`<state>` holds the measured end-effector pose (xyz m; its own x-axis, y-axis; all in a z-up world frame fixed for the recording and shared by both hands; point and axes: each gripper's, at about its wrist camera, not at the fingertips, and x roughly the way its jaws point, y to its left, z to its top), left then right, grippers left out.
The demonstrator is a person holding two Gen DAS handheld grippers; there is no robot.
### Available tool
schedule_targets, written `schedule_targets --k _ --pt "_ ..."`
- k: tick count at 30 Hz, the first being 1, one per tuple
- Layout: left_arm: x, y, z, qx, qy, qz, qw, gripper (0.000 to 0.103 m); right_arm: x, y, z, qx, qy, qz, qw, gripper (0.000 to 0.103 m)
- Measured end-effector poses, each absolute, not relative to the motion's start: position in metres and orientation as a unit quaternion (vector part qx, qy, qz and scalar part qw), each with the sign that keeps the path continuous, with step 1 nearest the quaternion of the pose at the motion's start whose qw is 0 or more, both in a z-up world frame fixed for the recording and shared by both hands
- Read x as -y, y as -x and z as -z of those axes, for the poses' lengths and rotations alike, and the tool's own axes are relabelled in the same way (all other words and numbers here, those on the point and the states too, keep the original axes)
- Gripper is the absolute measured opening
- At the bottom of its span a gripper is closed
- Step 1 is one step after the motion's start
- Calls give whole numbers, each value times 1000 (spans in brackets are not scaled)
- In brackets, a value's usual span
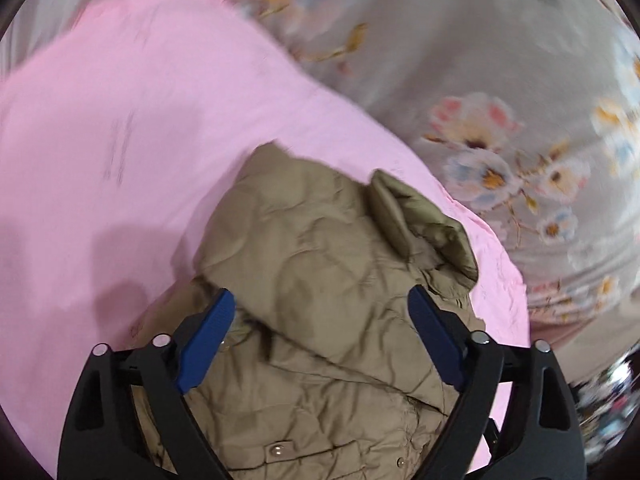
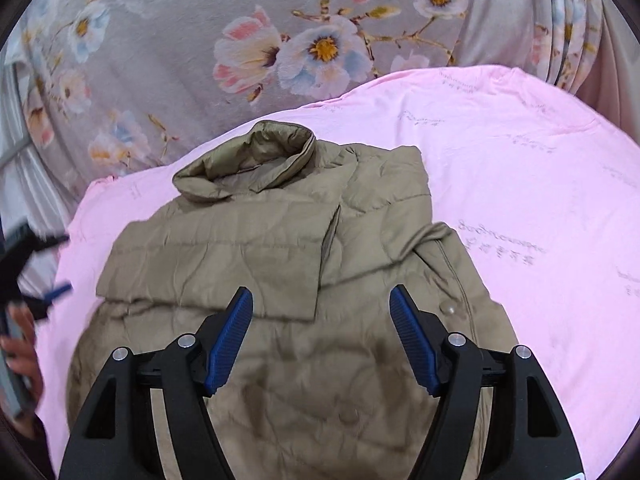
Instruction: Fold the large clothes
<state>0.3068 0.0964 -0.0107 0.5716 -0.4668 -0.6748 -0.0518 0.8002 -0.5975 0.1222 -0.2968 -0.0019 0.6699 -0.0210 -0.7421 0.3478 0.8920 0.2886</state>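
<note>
A khaki quilted jacket [image 2: 280, 248] lies on a pink sheet [image 2: 540, 184], collar [image 2: 256, 156] at the far end, both sleeves folded across the chest. It also shows in the left wrist view [image 1: 332, 280], blurred by motion. My left gripper [image 1: 320, 300] is open and empty, above the jacket's near part. It also appears blurred at the left edge of the right wrist view [image 2: 48, 280]. My right gripper [image 2: 320, 300] is open and empty, hovering over the jacket's lower body.
The pink sheet [image 1: 120, 120] covers a bed with a grey floral cover [image 2: 200, 60] beyond it. The floral cover [image 1: 480, 80] fills the right of the left wrist view. A hand [image 2: 20, 356] shows at the left edge.
</note>
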Motion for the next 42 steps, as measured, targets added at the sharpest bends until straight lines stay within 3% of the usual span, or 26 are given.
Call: schedule_targets --k 6,14,15,16,17,18,19,21,27,31,35,42 --pt "-125 -329 61 -475 387 123 780 75 312 -163 20 -412 -259 85 870 70" --pt "-129 -339 78 -475 434 136 754 62 319 -192 47 -435 -306 78 843 69" --pt "-127 -340 77 -474 432 137 755 59 317 -194 46 -433 -300 79 847 59" --pt "-126 -341 77 -474 430 135 756 57 316 -197 46 -433 -293 78 849 37" --pt "-125 -342 76 -476 426 131 758 47 314 -203 45 -439 -283 72 850 26" --pt "-123 -344 73 -477 421 124 762 28 313 -209 44 -447 -274 71 849 15" --pt "-122 -345 73 -478 417 122 763 16 312 -213 40 -448 -266 72 850 12" --pt "-118 -345 65 -475 408 121 770 7 312 -219 18 -426 -244 71 868 10" --pt "-80 -325 21 -429 273 123 852 5 309 -205 -74 -302 -157 97 935 10" --pt "-47 -318 42 -437 165 85 880 4 314 -213 -28 -371 -119 138 911 10" --pt "-31 -312 75 -433 101 64 893 5 323 -217 37 -437 -150 139 876 10" --pt "-16 -301 80 -407 34 37 912 7 316 -216 57 -442 -145 137 874 10"
